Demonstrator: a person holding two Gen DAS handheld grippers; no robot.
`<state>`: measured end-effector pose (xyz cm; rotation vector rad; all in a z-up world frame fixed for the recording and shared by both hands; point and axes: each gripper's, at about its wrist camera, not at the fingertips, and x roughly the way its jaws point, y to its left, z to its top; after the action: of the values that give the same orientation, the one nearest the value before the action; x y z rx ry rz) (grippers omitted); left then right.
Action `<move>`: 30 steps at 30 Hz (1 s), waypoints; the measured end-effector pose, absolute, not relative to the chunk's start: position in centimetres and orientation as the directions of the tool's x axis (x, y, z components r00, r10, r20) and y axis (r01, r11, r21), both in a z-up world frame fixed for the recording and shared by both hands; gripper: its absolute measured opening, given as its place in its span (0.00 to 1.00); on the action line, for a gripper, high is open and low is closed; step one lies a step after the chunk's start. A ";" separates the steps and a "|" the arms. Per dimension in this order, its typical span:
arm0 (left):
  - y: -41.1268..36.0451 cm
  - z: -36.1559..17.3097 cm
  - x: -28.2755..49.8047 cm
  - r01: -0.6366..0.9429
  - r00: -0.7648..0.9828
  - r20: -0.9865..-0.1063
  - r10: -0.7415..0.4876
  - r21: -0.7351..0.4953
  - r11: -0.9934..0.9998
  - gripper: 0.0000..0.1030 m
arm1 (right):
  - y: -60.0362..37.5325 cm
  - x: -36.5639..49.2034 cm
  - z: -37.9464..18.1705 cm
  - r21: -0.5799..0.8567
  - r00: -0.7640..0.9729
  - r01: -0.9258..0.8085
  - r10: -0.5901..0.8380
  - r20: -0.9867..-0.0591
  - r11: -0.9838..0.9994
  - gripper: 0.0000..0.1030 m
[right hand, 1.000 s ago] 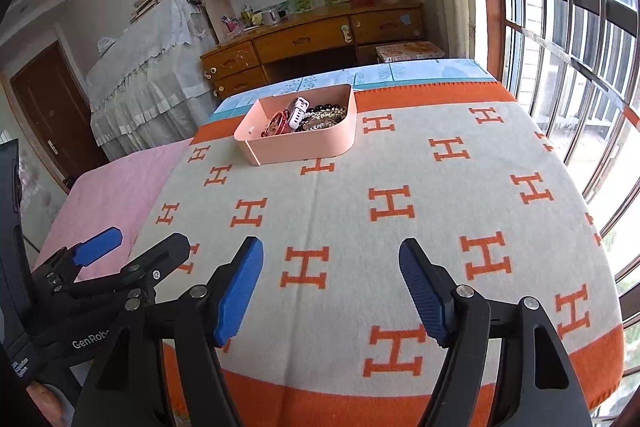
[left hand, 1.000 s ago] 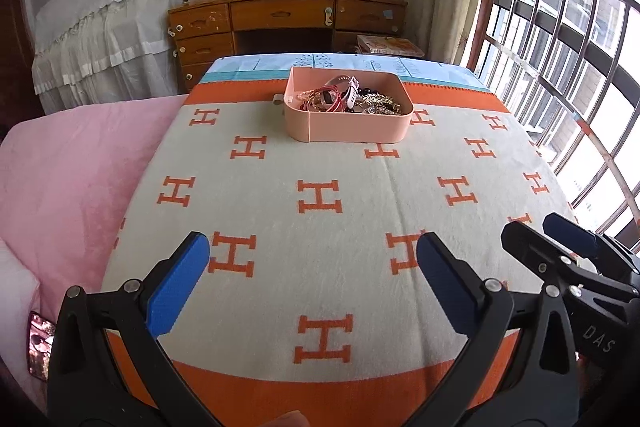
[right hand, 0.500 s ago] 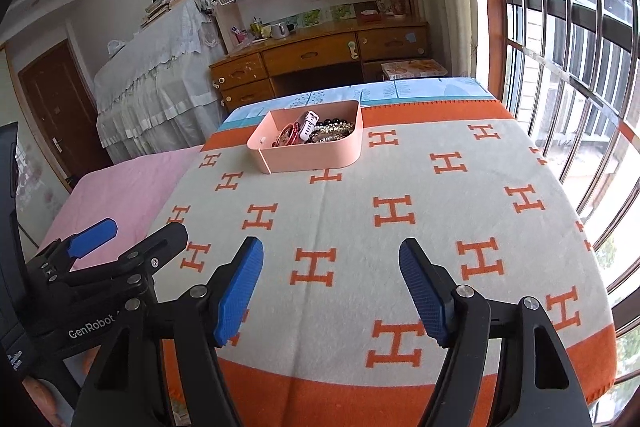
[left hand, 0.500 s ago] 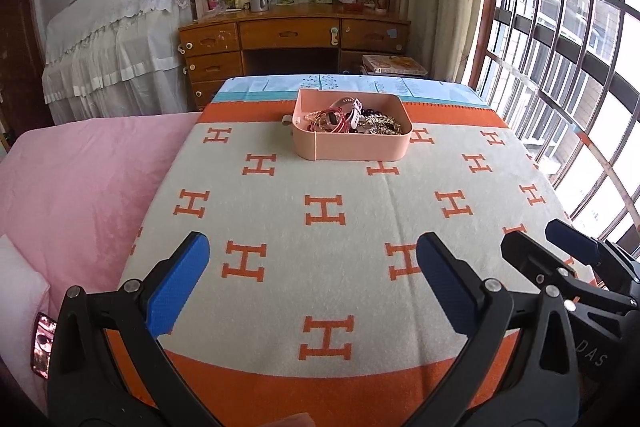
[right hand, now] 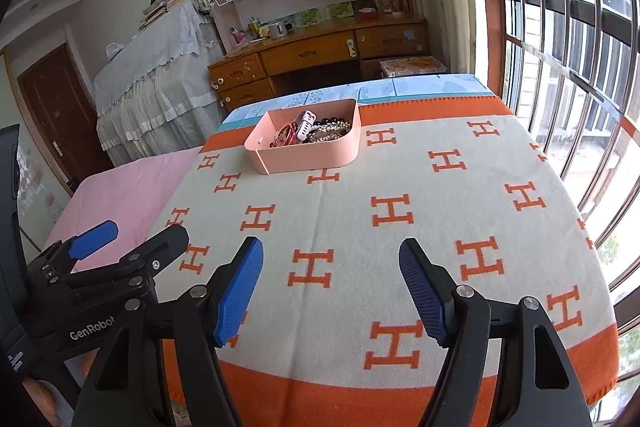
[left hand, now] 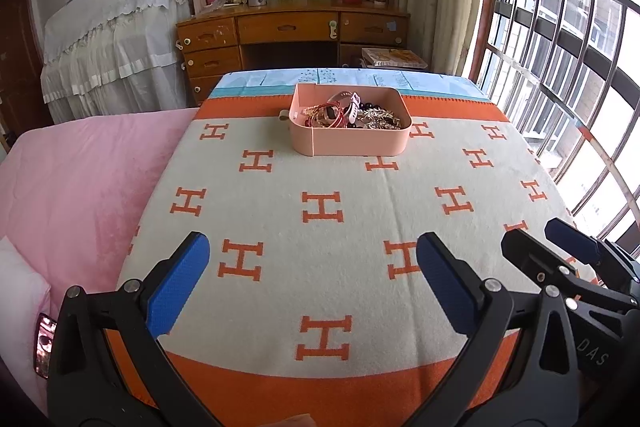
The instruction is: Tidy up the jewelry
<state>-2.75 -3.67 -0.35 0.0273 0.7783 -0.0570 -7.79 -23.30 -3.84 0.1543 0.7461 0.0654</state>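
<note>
On the far part of the blanket, left wrist view: a pink box [left hand: 351,143] is seen standing near the orange border, well apart from both tongs.
Box contents: jewelry [left hand: 352,113] is piled inside, with a pale pink watch strap, red bands, dark beads and gold chains; single pieces cannot be told apart further.
Blanket [left hand: 280,219]: cream with an orange border; orange "H" letters are repeated in rows across it.
Left tongs [left hand: 314,285]: spread wide, nothing held between the blue pads, hovering over the near edge of the blanket.
Right tongs, seen at the right edge [left hand: 560,247]: the letters "DAS" can be read on the black body.
Pink bedcover [left hand: 80,187]: lies to the left of the blanket.

Right wrist view, box [right hand: 310,157]: stands ahead and to the left, on the blanket [right hand: 400,187]; the jewelry [right hand: 316,131] is heaped in it.
Right tongs [right hand: 331,291]: released, jaws wide apart and empty above the near blanket.
Left tongs, at the lower left [right hand: 132,237]: "GenRobot" is printed in white on the body, the last letter partly cut off; small white print below it is too small to be read.
Background: a wooden desk [right hand: 320,55] with drawers stands under bookshelves.
</note>
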 end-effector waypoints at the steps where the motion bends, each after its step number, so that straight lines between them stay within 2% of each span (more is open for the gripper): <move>1: -3.6 -0.5 -2.6 0.063 0.709 -0.704 -0.042 0.003 0.998 1.00 | -23.4 -7.7 -3.9 0.164 0.732 -0.003 0.114 -0.672 0.986 0.70; 30: -3.5 -2.7 -1.6 0.062 0.684 -0.729 -0.041 0.003 0.998 1.00 | -23.7 -7.0 -5.8 0.181 0.712 0.009 0.121 -0.691 0.983 0.70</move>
<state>-1.58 -3.52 -2.74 0.0280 0.8159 -0.0577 -6.99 -23.69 -5.79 0.1767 0.7768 0.0623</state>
